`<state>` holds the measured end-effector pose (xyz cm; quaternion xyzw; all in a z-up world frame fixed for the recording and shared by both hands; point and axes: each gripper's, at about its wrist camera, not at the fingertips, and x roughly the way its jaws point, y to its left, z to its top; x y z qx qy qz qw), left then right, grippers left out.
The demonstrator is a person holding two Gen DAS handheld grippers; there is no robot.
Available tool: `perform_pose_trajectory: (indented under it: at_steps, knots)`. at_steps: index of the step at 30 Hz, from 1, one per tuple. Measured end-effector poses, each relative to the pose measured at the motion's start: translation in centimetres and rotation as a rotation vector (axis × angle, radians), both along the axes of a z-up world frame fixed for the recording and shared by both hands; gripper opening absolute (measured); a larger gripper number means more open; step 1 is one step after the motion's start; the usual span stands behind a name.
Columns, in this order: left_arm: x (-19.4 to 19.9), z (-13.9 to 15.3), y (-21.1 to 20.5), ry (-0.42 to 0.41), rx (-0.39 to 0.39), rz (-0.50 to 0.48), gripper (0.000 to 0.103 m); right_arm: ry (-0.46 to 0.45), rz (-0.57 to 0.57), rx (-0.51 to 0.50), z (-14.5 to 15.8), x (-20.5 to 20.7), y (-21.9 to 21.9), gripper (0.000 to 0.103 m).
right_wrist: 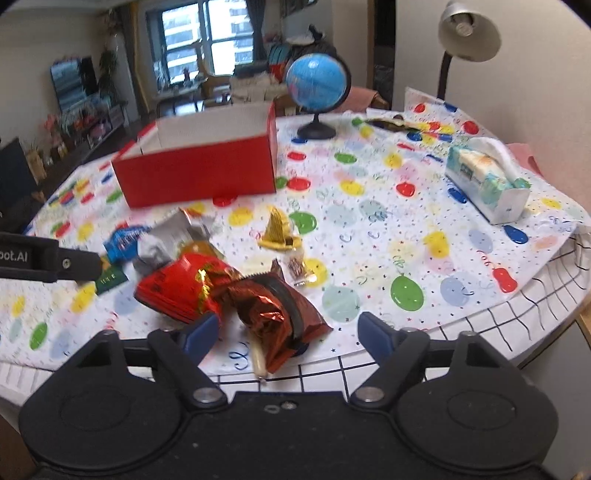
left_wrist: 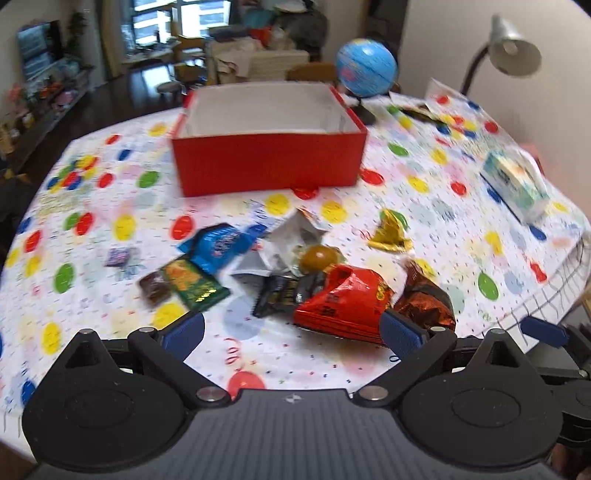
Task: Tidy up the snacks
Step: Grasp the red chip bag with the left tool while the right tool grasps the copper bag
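Note:
An open red box (left_wrist: pixel 267 162) with a white inside stands on the dotted tablecloth, also in the right wrist view (right_wrist: pixel 195 173). In front of it lies a heap of snacks: a red bag (left_wrist: pixel 343 302) (right_wrist: pixel 177 291), a copper-brown foil bag (left_wrist: pixel 424 299) (right_wrist: pixel 277 314), a blue packet (left_wrist: pixel 218 247), a green packet (left_wrist: pixel 192 284), a silver wrapper (left_wrist: pixel 291 240) and a gold wrapper (left_wrist: pixel 389 232) (right_wrist: pixel 279 230). My left gripper (left_wrist: pixel 293 332) is open, empty, just before the heap. My right gripper (right_wrist: pixel 288 332) is open around the near end of the copper bag.
A blue globe (right_wrist: pixel 317 92) and a desk lamp (right_wrist: pixel 465 33) stand at the back. A tissue box (right_wrist: pixel 487 184) lies at the right. The table's edge (right_wrist: pixel 517 306) curves close on the right. The left gripper's body (right_wrist: pixel 48 258) shows at the left.

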<state>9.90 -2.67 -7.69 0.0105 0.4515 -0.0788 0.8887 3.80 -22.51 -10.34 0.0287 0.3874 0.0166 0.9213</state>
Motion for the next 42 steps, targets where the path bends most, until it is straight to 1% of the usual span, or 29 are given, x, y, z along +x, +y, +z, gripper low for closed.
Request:
perform_pose_trajectory:
  at_steps: [4, 7, 11, 13, 15, 19, 20, 23, 24, 25, 26, 27, 29, 31, 35, 39, 42]
  knots:
    - [1.8, -1.6, -1.8, 0.039, 0.004, -0.064, 0.101, 0.029, 0.041, -0.044, -1.3, 1.6, -0.1, 0.073]
    - [3.4, -2.6, -2.9, 0.067, 0.021, -0.093, 0.101, 0.052, 0.066, -0.052, -2.0, 2.8, -0.2, 0.073]
    - [5.3, -3.4, -3.6, 0.108, 0.009, -0.143, 0.101, 0.073, 0.129, -0.078, -2.7, 4.1, 0.0, 0.073]
    - [6.2, -3.9, -4.1, 0.143, 0.015, -0.177, 0.101, 0.077, 0.152, -0.1, -3.1, 4.8, 0.1, 0.073]
    - [7.1, -4.5, -4.5, 0.186, 0.004, -0.203, 0.101, 0.087, 0.168, -0.102, -3.4, 5.5, 0.1, 0.072]
    - [8.1, -5.2, -5.2, 0.224, 0.003, -0.227, 0.101, 0.101, 0.203, -0.104, -3.9, 6.5, 0.4, 0.071]
    - [8.4, -5.4, -5.4, 0.232, 0.002, -0.231, 0.101, 0.109, 0.208, -0.098, -4.1, 6.7, 0.4, 0.069]
    - [8.9, -5.9, -5.6, 0.252, -0.002, -0.236, 0.101, 0.131, 0.199, -0.072, -4.5, 6.9, 0.3, 0.067]
    - [9.0, -6.0, -5.6, 0.252, 0.004, -0.233, 0.101, 0.137, 0.199, -0.065, -4.6, 6.9, 0.3, 0.066]
    - [9.0, -6.1, -5.5, 0.251, 0.008, -0.229, 0.101, 0.141, 0.197, -0.063, -4.7, 6.9, 0.3, 0.061]
    - [9.2, -6.2, -5.4, 0.252, 0.005, -0.223, 0.098, 0.143, 0.194, -0.06, -4.8, 6.8, 0.4, 0.056]
    - [9.2, -6.3, -5.3, 0.254, 0.001, -0.217, 0.091, 0.143, 0.188, -0.055, -4.8, 6.8, 0.4, 0.056]
    - [9.3, -6.4, -5.0, 0.266, -0.016, -0.211, 0.086, 0.141, 0.172, -0.042, -4.7, 6.7, 0.3, 0.053]
    - [9.3, -6.5, -4.7, 0.271, -0.04, -0.209, 0.078, 0.141, 0.149, -0.024, -4.6, 6.6, 0.0, 0.05]
    - [9.0, -6.1, -4.5, 0.264, -0.047, -0.189, 0.068, 0.141, 0.106, 0.004, -4.4, 6.3, -0.4, 0.048]
    - [8.8, -6.1, -4.1, 0.262, -0.067, -0.178, 0.062, 0.136, 0.074, 0.026, -4.1, 5.8, -0.7, 0.046]
    - [8.6, -5.7, -3.5, 0.25, -0.085, -0.174, 0.06, 0.13, 0.057, 0.039, -3.8, 5.5, -0.7, 0.045]
